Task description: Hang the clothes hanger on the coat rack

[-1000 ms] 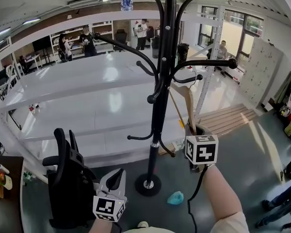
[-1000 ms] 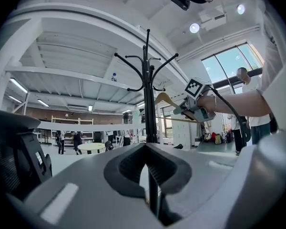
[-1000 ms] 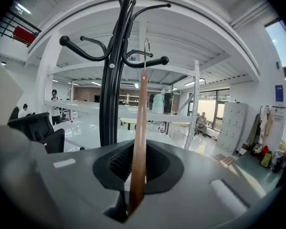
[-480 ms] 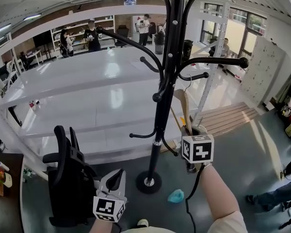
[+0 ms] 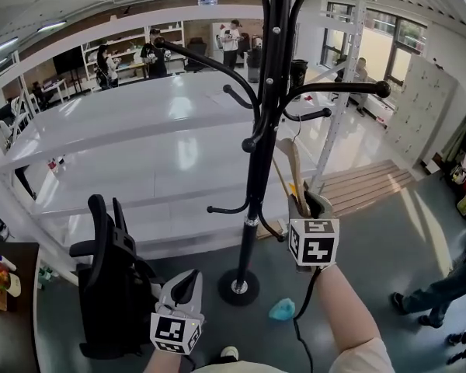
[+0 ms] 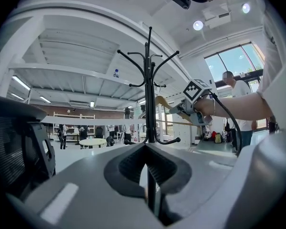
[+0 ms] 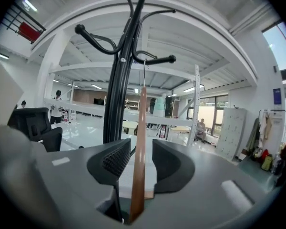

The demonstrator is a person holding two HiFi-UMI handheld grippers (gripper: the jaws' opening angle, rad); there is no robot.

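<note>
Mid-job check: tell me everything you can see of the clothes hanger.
The clothes hanger is light brown wood with a thin metal hook, which appears looped over a black coat rack arm. It hangs near vertical, seen edge-on, its lower end inside the right hand-held gripper, whose jaws have just been opening; gaps show on both sides.

Workshop hall, white steel racking [image 5: 132, 127], lockers [image 5: 424, 106]

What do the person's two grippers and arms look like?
Both the left gripper and the right gripper are light grey plastic, each with a cube of black-and-white square markers. The tongs carry dark ribbed pads. A black cable leaves the right gripper; the sleeve is short and cream. The right tongs have just been opening, the wooden hanger between them.
</note>
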